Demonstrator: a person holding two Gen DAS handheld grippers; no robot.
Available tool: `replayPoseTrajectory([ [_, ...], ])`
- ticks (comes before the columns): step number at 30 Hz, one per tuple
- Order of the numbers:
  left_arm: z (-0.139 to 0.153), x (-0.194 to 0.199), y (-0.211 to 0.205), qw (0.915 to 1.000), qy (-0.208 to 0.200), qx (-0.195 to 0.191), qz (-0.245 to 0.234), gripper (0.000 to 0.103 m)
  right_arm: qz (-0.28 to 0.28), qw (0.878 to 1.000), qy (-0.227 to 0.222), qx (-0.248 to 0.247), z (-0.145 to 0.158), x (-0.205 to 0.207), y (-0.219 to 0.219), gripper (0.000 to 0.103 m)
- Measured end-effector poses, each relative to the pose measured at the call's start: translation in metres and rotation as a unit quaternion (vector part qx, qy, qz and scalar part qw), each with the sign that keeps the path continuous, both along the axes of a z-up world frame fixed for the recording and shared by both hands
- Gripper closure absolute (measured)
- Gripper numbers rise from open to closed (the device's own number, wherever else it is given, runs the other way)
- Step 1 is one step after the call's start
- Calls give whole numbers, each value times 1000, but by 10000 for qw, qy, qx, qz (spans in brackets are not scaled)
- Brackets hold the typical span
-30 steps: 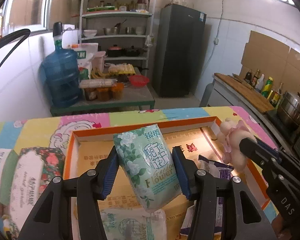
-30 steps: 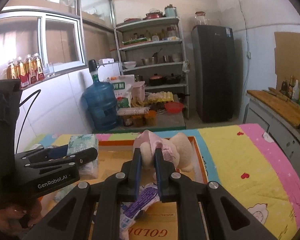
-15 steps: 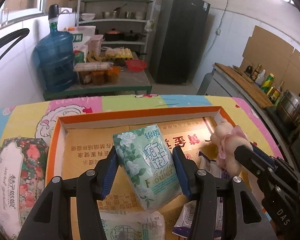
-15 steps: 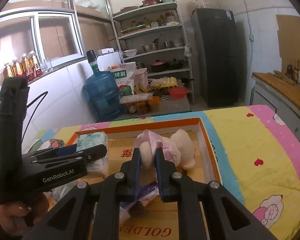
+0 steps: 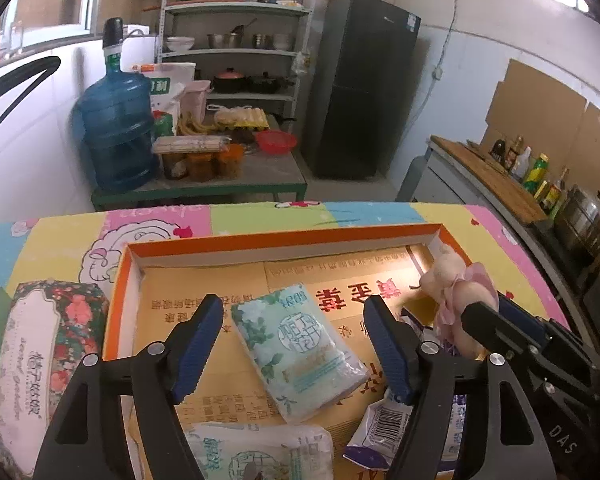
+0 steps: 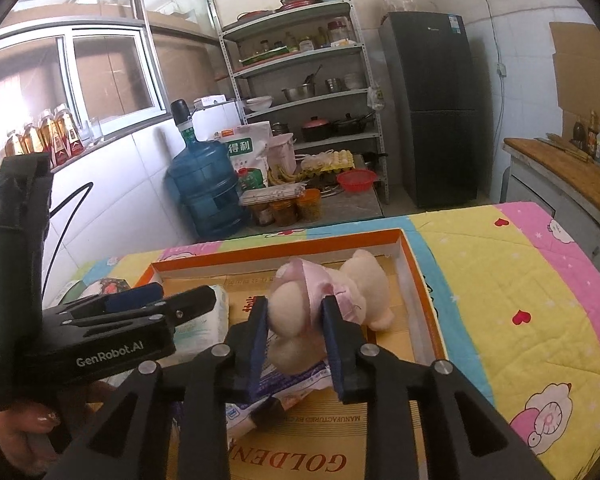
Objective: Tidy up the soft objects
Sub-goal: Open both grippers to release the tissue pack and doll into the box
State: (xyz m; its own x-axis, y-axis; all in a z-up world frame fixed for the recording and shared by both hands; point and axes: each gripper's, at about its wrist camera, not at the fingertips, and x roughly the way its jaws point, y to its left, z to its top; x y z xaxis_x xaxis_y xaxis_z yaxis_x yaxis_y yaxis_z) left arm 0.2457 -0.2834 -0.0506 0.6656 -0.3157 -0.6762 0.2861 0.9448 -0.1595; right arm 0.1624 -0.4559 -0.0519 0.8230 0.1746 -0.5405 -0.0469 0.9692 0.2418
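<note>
1. Your left gripper is opening: a second ago its blue pads clamped the green tissue pack upright, and now they stand wide apart with clear gaps on both sides of it. The pack lies flat on the cardboard floor of the orange-rimmed box, between the jaws but untouched.
2. Your right gripper is opening too. Its pads, which pinched the plush toy tightly before, have spread; the toy sits between them on the box floor near the right wall. The pads look to be still brushing its fabric, so the release seems unfinished.
3. Reading: both soft items are now delivered into the box, alongside a second tissue pack and a purple-white packet at its near end.
4. The floral tissue box remains outside, left of the rim, and is likely your next candidate.
</note>
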Motion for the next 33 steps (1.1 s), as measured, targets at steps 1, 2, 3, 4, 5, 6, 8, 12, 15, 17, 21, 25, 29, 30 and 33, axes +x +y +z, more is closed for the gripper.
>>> replayPoseTrajectory([
  [1,2,-1,1,10000,-25,-24,19,28,-5,10000,-9,-2,0,0,0,69],
  [2,4,-2,3,10000,-54,-49,33,28,-15,10000,-28,-9,1,-1,0,61],
  [3,6,-4,5,9999,-88,-68,42,28,-21,10000,-48,-16,1,-2,1,52],
  [4,8,-6,6,9999,-130,-87,53,28,-25,10000,-83,-20,2,-3,1,49],
  [5,12,-9,8,9997,-197,-110,62,28,-23,9999,-124,-16,3,-4,1,46],
  [6,14,-11,9,9996,-241,-119,69,28,-15,9999,-159,-12,4,-5,1,46],
  [8,21,-16,12,9992,-353,-142,82,28,-15,9998,-216,-1,5,-7,1,46],
  [12,36,-29,18,9982,-579,-132,92,28,-30,9996,-287,23,7,-11,1,46],
  [15,45,-38,21,9971,-747,-77,103,28,-38,9994,-331,100,10,-14,1,46],
  [17,52,-45,25,9962,-866,-42,116,28,-50,9993,-356,97,11,-16,1,46],
  [21,64,-57,30,9941,-1076,43,132,28,-61,9990,-434,-6,19,-24,9,46],
  [25,75,-70,41,9925,-1210,24,183,28,-48,9984,-552,-60,31,-35,17,46],
  [29,85,-82,52,9913,-1299,-17,225,28,24,9980,-631,-70,41,-48,30,46],
  [30,88,-86,55,9907,-1338,-7,243,28,55,9977,-663,-100,44,-51,35,46],
  [33,94,-96,66,9903,-1362,-27,273,28,117,9971,-735,-150,52,-59,47,46],
])
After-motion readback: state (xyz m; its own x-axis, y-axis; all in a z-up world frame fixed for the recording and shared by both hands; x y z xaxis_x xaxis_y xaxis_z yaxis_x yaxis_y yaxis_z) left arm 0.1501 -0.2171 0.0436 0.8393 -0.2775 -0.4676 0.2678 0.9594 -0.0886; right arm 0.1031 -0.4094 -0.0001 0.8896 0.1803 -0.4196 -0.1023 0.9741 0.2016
